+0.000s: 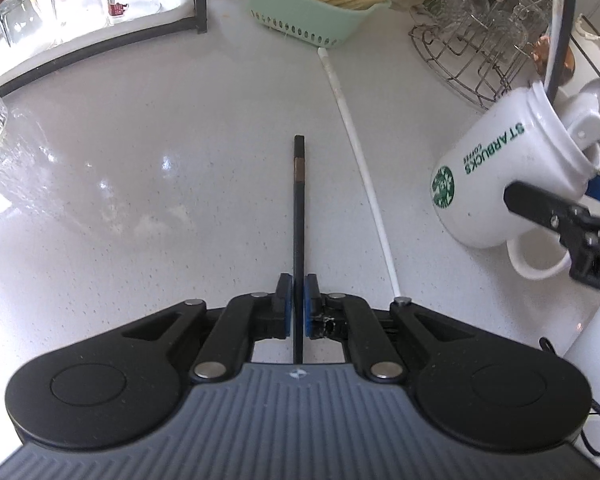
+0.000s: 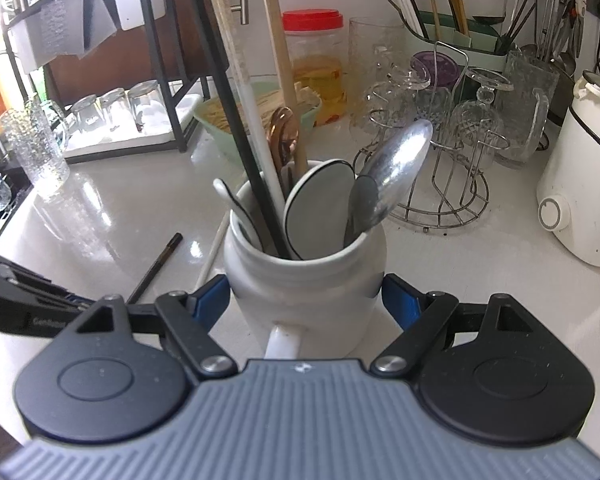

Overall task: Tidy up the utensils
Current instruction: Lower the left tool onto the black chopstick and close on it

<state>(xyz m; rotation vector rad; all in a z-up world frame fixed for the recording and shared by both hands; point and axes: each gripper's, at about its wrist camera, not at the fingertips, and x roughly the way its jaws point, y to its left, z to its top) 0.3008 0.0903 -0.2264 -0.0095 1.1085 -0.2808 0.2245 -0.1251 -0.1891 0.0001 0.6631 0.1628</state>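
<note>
Mug's (image 2: 304,280) utensils, right-wrist view only

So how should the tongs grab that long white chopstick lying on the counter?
Grip the white chopstick near its close end, coming straight down from above. It lies flat on the counter, so the tongs must straddle its thin width, pinching across it, just as the left tongs hold the black chopstick.

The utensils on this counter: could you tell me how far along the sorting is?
Done: spoons and sticks stand in the mug, held by the right gripper. In hand: the left gripper grips a black chopstick. Left: a white chopstick lies on the counter.
</note>
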